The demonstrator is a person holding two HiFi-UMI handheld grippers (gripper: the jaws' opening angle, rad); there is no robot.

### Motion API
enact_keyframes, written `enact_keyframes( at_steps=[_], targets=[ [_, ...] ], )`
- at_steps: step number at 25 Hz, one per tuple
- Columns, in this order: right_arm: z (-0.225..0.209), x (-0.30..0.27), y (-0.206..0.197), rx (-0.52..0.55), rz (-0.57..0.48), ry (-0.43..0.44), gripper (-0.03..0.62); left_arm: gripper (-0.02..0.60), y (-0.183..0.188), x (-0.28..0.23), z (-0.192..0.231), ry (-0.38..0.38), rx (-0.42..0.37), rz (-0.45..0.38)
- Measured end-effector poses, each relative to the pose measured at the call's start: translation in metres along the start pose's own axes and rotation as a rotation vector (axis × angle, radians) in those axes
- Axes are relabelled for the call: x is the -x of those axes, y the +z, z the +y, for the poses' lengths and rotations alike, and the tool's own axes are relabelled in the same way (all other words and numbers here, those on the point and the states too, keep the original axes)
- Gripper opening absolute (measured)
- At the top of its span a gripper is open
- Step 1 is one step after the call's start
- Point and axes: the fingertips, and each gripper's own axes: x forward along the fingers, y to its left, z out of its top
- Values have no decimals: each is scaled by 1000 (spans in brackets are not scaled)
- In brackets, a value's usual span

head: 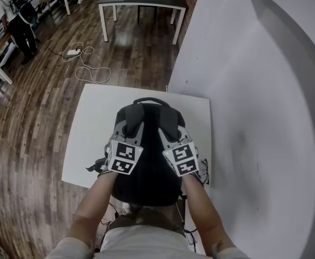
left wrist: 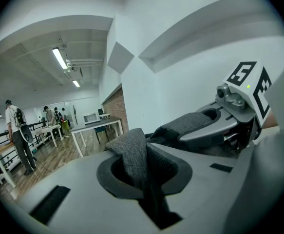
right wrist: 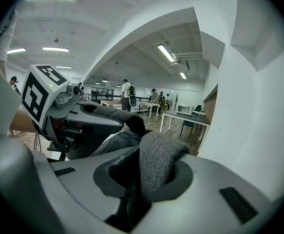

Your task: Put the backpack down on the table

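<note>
A black backpack (head: 146,161) hangs over the near half of the white table (head: 92,144), its top handle toward the far edge. My left gripper (head: 127,136) is shut on the left grey shoulder strap (left wrist: 134,157), which runs up between its jaws. My right gripper (head: 171,139) is shut on the right grey shoulder strap (right wrist: 156,167) in the same way. From each gripper view the other gripper shows alongside, clamped on its own strap. Whether the backpack's bottom touches the table I cannot tell.
A white wall (head: 265,117) runs along the table's right side. Wooden floor with a white cable (head: 89,72) lies to the left and beyond. Another table (head: 141,7) stands farther off, and a person (head: 19,20) stands at the far left.
</note>
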Motion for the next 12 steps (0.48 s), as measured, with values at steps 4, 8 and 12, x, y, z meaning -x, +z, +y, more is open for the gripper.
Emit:
enact_keyframes(
  at_steps=[4,8,12],
  targets=[
    [-3,-11,-16,3,36,19,74,52,-12,-15,5,-17,0,36],
    [-7,-21,-27,1,67,17,95,52,-22,-25,5,-27,34,85],
    [-15,-33,-43,2,113,16,128,52,-31,-38,3,-28,47,126]
  ],
)
